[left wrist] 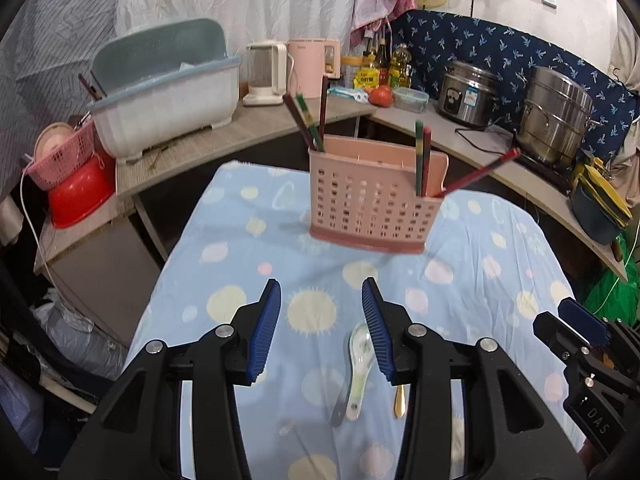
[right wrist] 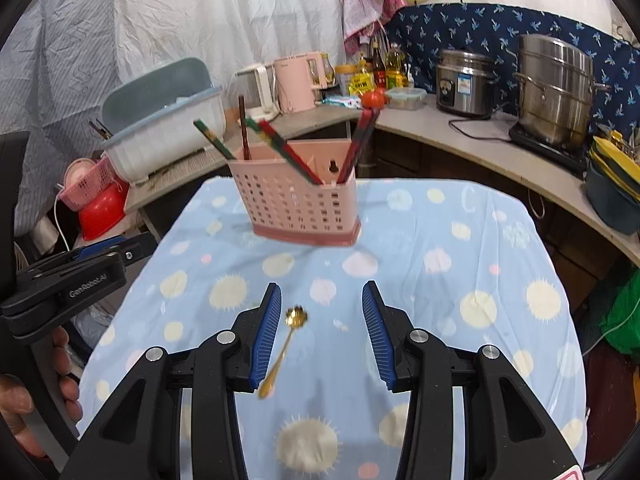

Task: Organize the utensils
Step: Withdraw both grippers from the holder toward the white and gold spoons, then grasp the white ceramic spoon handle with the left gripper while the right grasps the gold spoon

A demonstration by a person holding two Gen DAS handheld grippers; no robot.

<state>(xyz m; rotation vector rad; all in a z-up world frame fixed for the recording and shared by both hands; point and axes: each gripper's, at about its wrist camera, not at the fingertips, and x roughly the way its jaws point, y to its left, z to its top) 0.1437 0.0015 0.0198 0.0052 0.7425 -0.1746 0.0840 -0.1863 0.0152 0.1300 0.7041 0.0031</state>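
Note:
A pink perforated utensil holder (left wrist: 372, 204) stands on the blue spotted tablecloth (left wrist: 248, 264) with several red and green chopsticks (left wrist: 422, 160) in it; it also shows in the right wrist view (right wrist: 300, 204). My left gripper (left wrist: 322, 320) is open and empty, above the cloth. A white ceramic spoon (left wrist: 360, 372) lies just under its right finger, with a gold spoon's handle (left wrist: 399, 400) beside it. My right gripper (right wrist: 320, 320) is open and empty. The gold spoon (right wrist: 286, 344) lies on the cloth next to its left finger.
A counter (left wrist: 224, 140) runs behind the table with a dish rack (left wrist: 168, 96), kettles (left wrist: 312, 68), bottles, a rice cooker (left wrist: 468, 92) and a steel pot (left wrist: 556, 116). A pink basket and red bowl (left wrist: 76, 196) sit at the left.

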